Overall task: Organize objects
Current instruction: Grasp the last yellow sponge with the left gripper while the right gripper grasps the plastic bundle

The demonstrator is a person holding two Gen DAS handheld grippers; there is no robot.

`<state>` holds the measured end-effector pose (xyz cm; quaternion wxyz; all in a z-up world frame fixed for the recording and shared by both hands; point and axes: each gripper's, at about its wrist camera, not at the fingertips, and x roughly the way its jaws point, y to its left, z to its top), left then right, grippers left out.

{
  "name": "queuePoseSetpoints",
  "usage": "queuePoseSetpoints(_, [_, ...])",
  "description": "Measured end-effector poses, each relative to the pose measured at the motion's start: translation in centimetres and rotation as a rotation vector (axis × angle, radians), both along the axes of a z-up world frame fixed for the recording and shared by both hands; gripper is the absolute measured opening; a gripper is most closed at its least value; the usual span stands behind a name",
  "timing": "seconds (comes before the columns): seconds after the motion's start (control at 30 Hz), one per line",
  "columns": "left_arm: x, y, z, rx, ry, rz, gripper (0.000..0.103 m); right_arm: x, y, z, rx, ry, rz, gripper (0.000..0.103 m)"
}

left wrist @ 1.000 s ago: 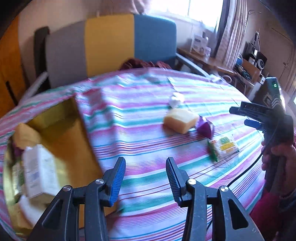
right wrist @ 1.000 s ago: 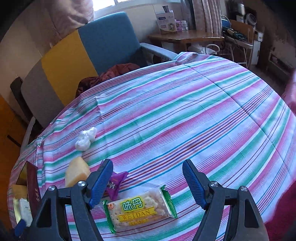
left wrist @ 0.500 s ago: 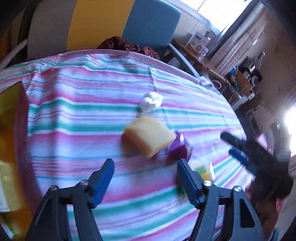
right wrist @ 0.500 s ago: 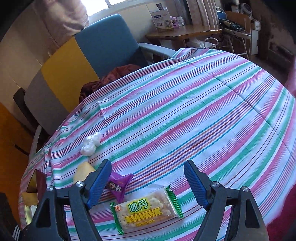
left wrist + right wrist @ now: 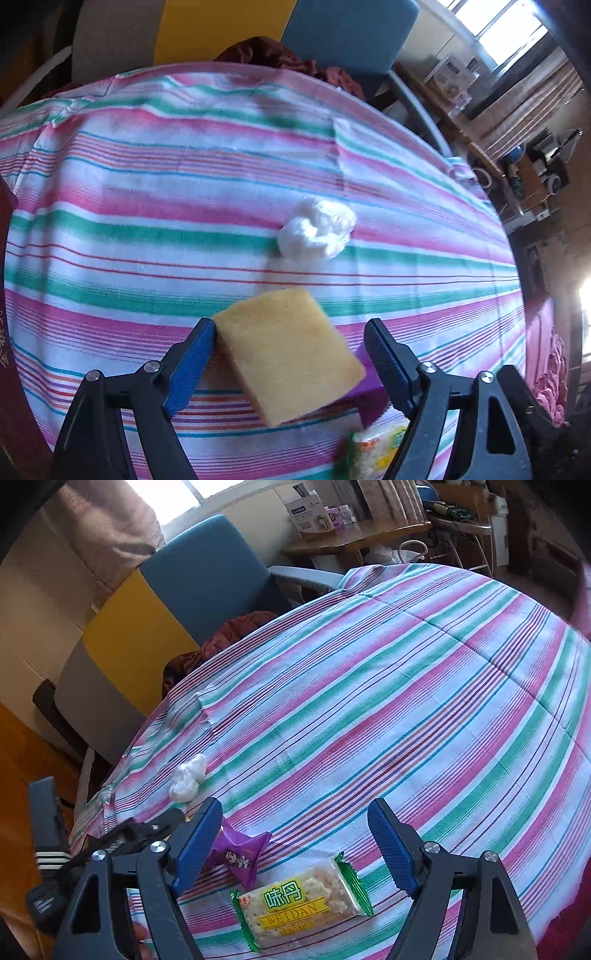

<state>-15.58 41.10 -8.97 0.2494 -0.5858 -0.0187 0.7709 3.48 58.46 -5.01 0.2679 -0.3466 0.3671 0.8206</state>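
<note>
A yellow sponge (image 5: 288, 354) lies on the striped tablecloth (image 5: 147, 229) between the fingers of my left gripper (image 5: 290, 325), whose jaws are opening and not pressing on it. Beyond it sits a white crumpled wad (image 5: 316, 234). A purple snack packet (image 5: 365, 398) peeks out behind the sponge, mostly hidden. My right gripper (image 5: 293, 805) hovers open and empty over a green-edged cracker packet (image 5: 301, 904). The purple snack packet (image 5: 240, 853) lies beside its left finger, with the white wad (image 5: 188, 779) farther left. The left gripper's black body (image 5: 122, 838) shows at the left edge.
A dark red box edge (image 5: 5, 221) stands at the far left. Behind the round table is a grey, yellow and blue sofa (image 5: 147, 635) with a dark red cloth (image 5: 221, 638) on it. A wooden desk (image 5: 369, 535) with boxes stands at the back right.
My left gripper has swung right, away from the gold-lined box, and come down over the yellow sponge with its jaws spread wider. The right gripper has hardly moved.
</note>
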Motion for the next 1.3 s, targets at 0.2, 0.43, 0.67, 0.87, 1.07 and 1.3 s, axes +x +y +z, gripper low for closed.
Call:
queuePoseSetpoints(0.2, [1.8, -2.7, 0.2, 0.048, 0.040, -0.074, 0.059, -0.2, -0.2, -0.1, 0.007, -0.006, 0.013, 0.082])
queuePoseSetpoints(0.43, [8.0, -6.9, 1.6, -0.030, 0.230, -0.212, 0.058, -0.9, -0.8, 0.0, 0.025, -0.017, 0.059, 0.082])
queuePoseSetpoints(0.67, [12.9, -9.1, 1.1, -0.052, 0.397, -0.317, 0.055, -1.9, -2.2, 0.2, 0.054, -0.013, 0.136, 0.082])
queuePoseSetpoints(0.87, [11.9, -9.9, 0.5, 0.011, 0.362, -0.296, 0.055, -2.6, -3.0, 0.1, -0.014, 0.025, 0.208, 0.070])
queuePoseSetpoints(1.07, [11.7, -10.1, -0.1, 0.047, 0.349, -0.292, 0.055, -6.4, -4.1, 0.3, -0.054, 0.023, 0.330, 0.064])
queuePoseSetpoints(1.3, [11.5, -10.7, -0.5, 0.097, 0.343, -0.290, 0.055, -14.2, -3.5, -1.5, -0.043, -0.057, 0.450, 0.065])
